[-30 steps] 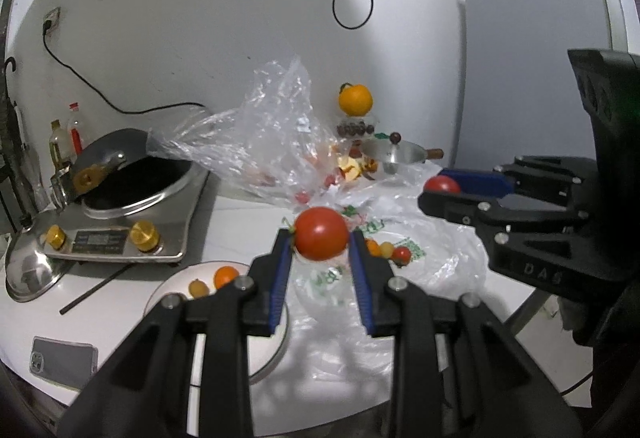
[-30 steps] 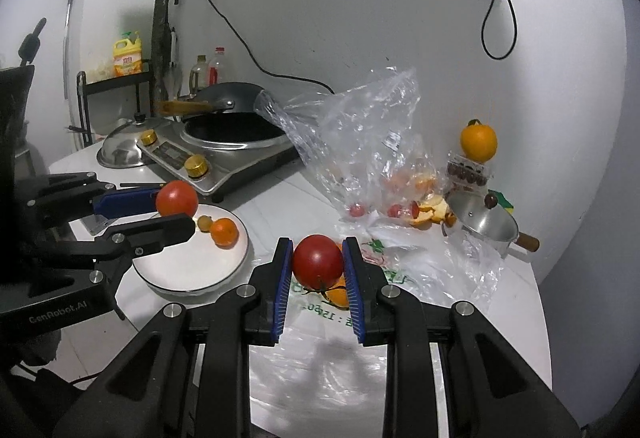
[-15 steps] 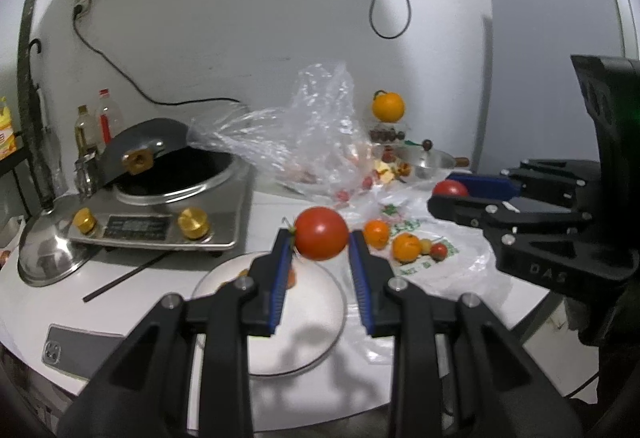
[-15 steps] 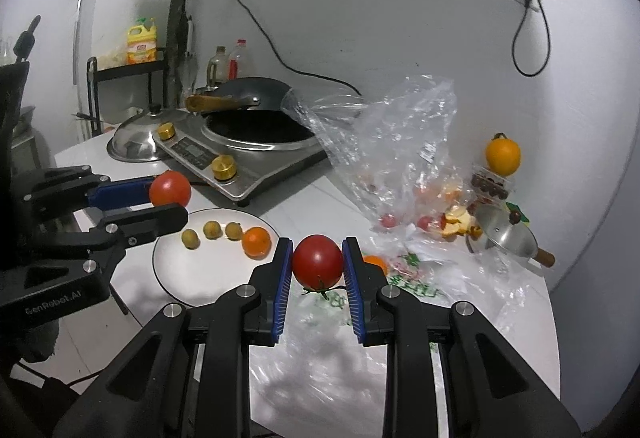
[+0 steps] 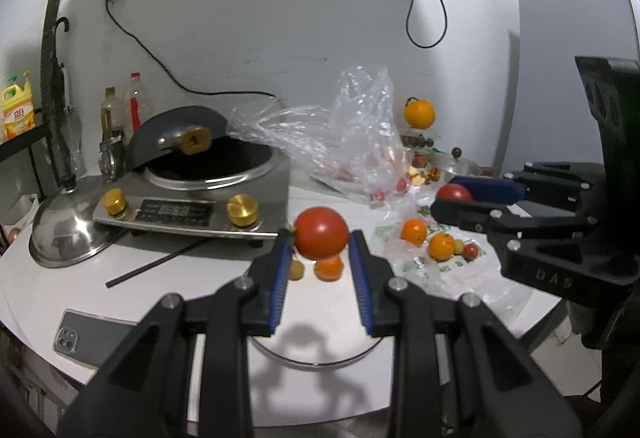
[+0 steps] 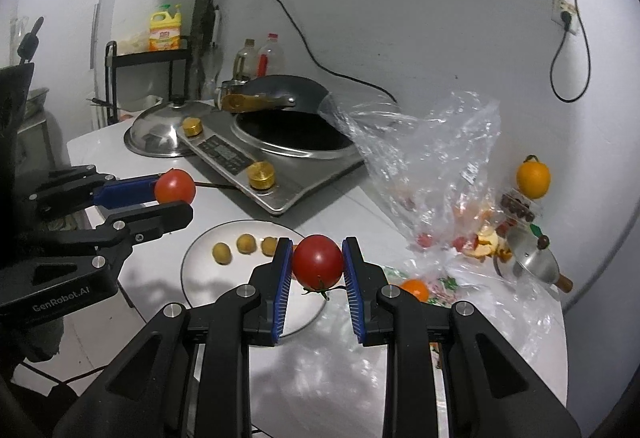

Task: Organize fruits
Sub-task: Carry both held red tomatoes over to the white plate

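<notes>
White table [image 6: 500, 342]: left gripper [image 5: 320, 238] and right gripper [image 6: 316, 262] each clamp a tomato above plate [image 6: 204, 278]; releasing high likely rolls them off.

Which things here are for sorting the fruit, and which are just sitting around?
For the job: the left claw with its tomato; the right claw with its tomato; white plate; small oranges on the plastic bags.

Just lying about: cooker, metal lid, phone, bottles, chopstick.
</notes>
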